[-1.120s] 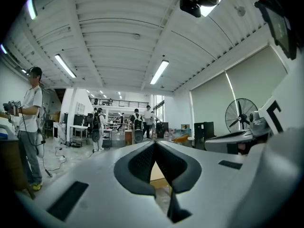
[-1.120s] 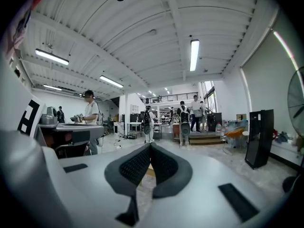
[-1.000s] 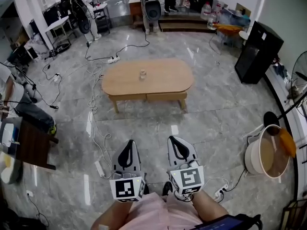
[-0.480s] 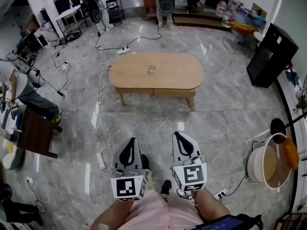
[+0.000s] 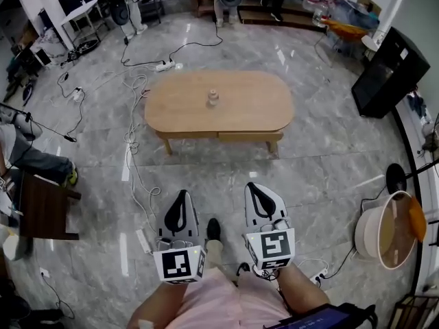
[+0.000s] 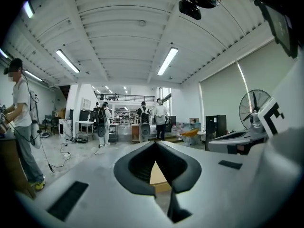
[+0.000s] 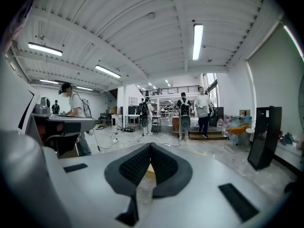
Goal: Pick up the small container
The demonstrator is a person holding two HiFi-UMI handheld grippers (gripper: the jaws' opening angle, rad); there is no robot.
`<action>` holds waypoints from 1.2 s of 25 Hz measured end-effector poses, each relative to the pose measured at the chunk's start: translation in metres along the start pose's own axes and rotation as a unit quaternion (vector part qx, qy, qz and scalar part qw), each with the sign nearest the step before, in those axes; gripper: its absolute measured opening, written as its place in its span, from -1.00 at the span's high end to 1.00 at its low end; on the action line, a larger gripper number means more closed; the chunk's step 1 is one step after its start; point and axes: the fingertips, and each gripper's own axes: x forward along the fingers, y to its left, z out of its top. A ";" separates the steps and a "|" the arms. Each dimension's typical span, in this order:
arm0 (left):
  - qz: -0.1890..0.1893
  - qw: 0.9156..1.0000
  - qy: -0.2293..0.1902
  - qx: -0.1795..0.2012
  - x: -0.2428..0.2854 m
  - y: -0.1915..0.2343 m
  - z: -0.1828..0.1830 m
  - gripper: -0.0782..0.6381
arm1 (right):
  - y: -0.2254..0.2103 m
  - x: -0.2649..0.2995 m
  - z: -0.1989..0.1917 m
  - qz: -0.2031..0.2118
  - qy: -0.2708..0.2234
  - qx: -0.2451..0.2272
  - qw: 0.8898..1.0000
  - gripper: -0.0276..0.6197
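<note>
The small container [image 5: 212, 99] stands upright on the oval wooden desk [image 5: 250, 105], a little left of the middle of its top, at 12 o'clock from the person and well apart from both grippers. Nothing else shows on the desk.

The left tongs [image 5: 181, 197] and the right tongs [image 5: 254, 190] are held low and side by side over the grey stone floor [image 5: 329, 163], both pointing toward 12 o'clock. In the left gripper view the dark pads meet at their tips with nothing between them; a sliver of the wood-coloured desk shows through the opening behind the tips. The right gripper view shows the same: pads pressed together at the tips, holding nothing.

A black shoe [image 5: 213, 229] sits on the floor between the two grippers. White cables [image 5: 132, 157] trail across the floor at 10 o'clock, from beside the desk toward the person. A dark low table [image 5: 41, 208] stands at 9 o'clock, a tall black cabinet [image 5: 384, 70] at 2 o'clock, and a pale round tub [image 5: 381, 226] at 3 o'clock. People stand at the far end of the hall, at 12 o'clock beyond the desk.
</note>
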 end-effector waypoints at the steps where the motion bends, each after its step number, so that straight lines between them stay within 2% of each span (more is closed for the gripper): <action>1: -0.005 1.000 0.000 0.001 0.015 0.008 0.002 0.74 | -0.003 0.015 0.006 -0.005 0.001 0.002 1.000 0.91; 7: -0.022 1.000 -0.014 0.001 0.089 0.055 0.014 0.74 | -0.011 0.092 0.033 -0.025 -0.004 -0.008 1.000 0.91; 13: -0.036 0.999 -0.018 -0.001 0.137 0.085 0.021 0.74 | -0.012 0.142 0.058 -0.037 -0.018 -0.013 0.999 0.91; 24: -0.049 0.999 0.004 -0.006 0.199 0.096 0.002 0.74 | -0.046 0.200 0.062 -0.053 -0.016 -0.006 0.998 0.91; 30: -0.049 0.999 0.009 -0.008 0.250 0.090 -0.004 0.74 | -0.080 0.242 0.066 -0.049 -0.018 -0.002 0.999 0.91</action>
